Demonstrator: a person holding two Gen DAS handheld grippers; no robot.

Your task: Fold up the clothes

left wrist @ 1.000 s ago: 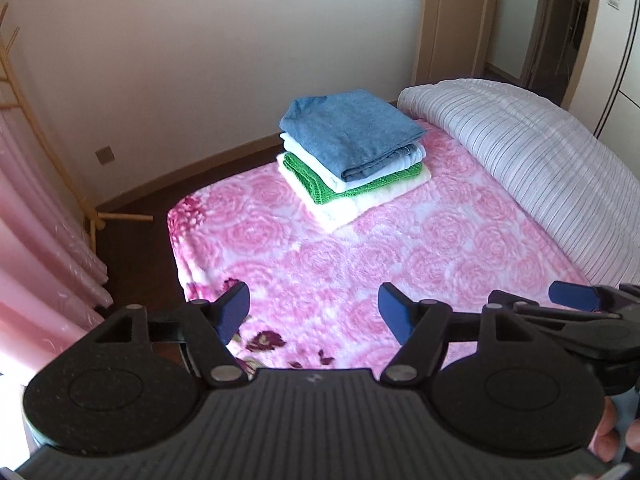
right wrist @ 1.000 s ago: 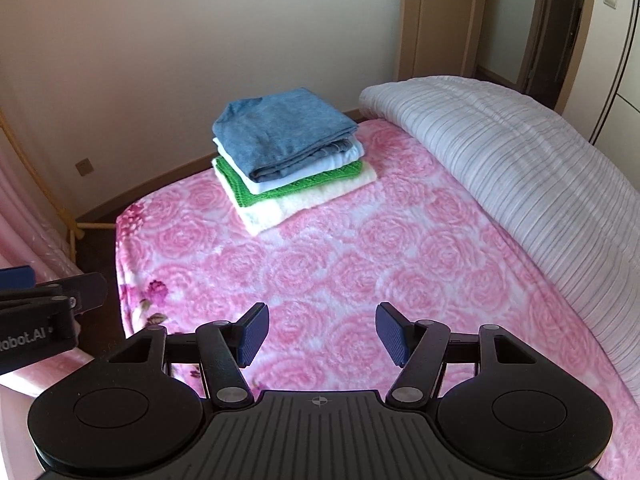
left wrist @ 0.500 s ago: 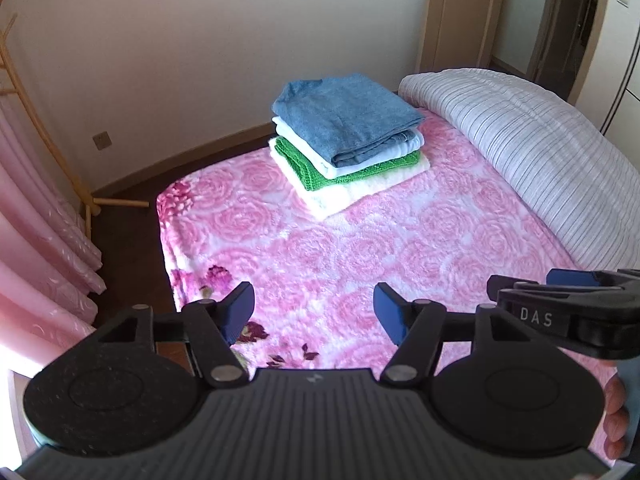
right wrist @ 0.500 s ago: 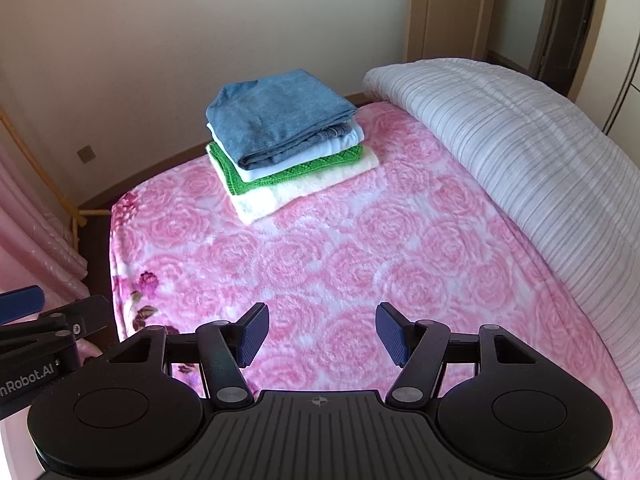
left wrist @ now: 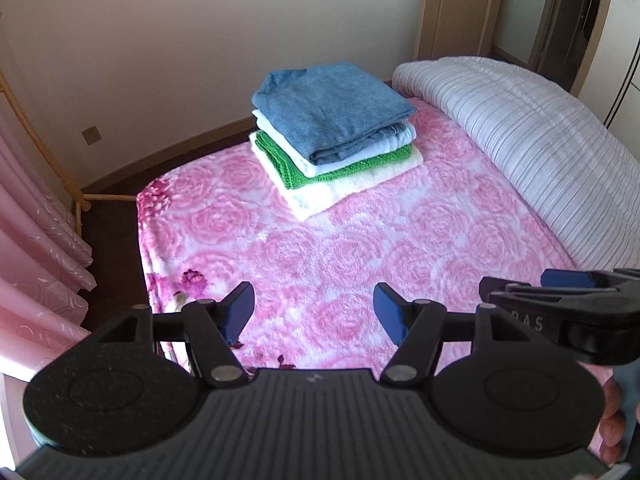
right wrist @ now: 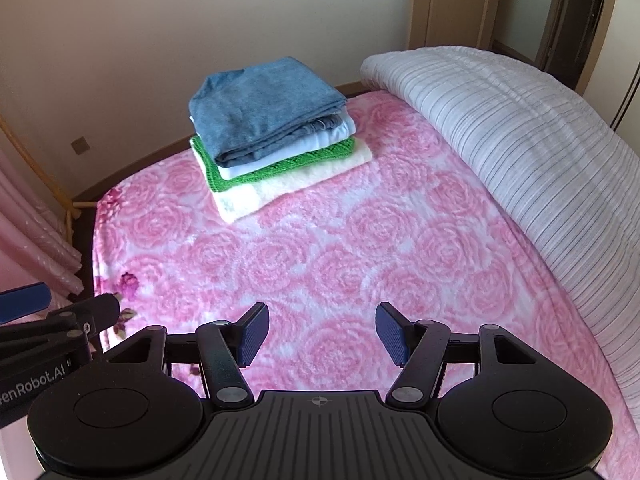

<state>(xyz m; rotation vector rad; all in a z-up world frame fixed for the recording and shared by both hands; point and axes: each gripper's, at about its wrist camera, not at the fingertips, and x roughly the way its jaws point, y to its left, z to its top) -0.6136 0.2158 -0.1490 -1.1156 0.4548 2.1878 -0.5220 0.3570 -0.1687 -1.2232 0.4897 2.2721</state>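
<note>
While both claws gape empty | left claw (left wrist: 314,312) | right claw (right wrist: 319,330) | folded stack (right wrist: 272,136) well ahead

- A bed (left wrist: 360,248) under a pink rose-patterned blanket (right wrist: 340,264) fills the room's middle.
- A white striped quilt (right wrist: 520,128) lies bunched along its right side.
- Plain cream wall (left wrist: 180,40) behind, with a wall socket (left wrist: 91,135) low down.
- Dark wooden floor (left wrist: 116,188).
- Pink curtains (left wrist: 36,240) at left.
- Wooden door (left wrist: 456,4) at back right.
</note>
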